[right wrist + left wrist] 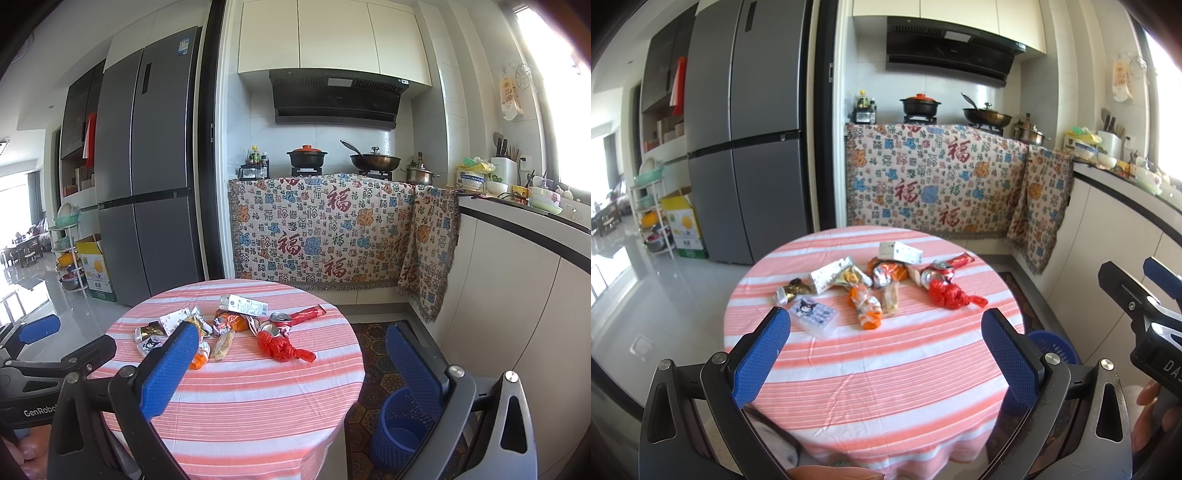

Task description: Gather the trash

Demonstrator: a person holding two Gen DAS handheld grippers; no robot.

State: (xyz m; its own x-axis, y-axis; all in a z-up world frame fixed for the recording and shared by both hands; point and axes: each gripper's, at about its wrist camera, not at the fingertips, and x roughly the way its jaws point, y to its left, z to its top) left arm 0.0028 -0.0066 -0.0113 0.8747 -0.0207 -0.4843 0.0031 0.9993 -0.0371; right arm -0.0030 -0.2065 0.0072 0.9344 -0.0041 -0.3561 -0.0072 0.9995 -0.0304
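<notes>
Several pieces of trash lie on the far half of a round table (871,387) with a pink striped cloth: a red plastic bag (951,293), a crushed can (936,273), a white carton (899,252), orange wrappers (866,308) and a clear Kuromi box (813,314). The red bag (282,347) and carton (243,305) also show in the right wrist view. My left gripper (886,354) is open and empty above the table's near half. My right gripper (295,373) is open and empty at the table's right edge. A blue bin (400,430) stands on the floor right of the table.
A grey fridge (746,129) stands at back left with a yellow box (685,225) and a rack beside it. A stove counter draped in patterned cloth (934,177) is behind the table. A white counter (524,266) with dishes runs along the right. A patterned rug (380,354) covers the floor.
</notes>
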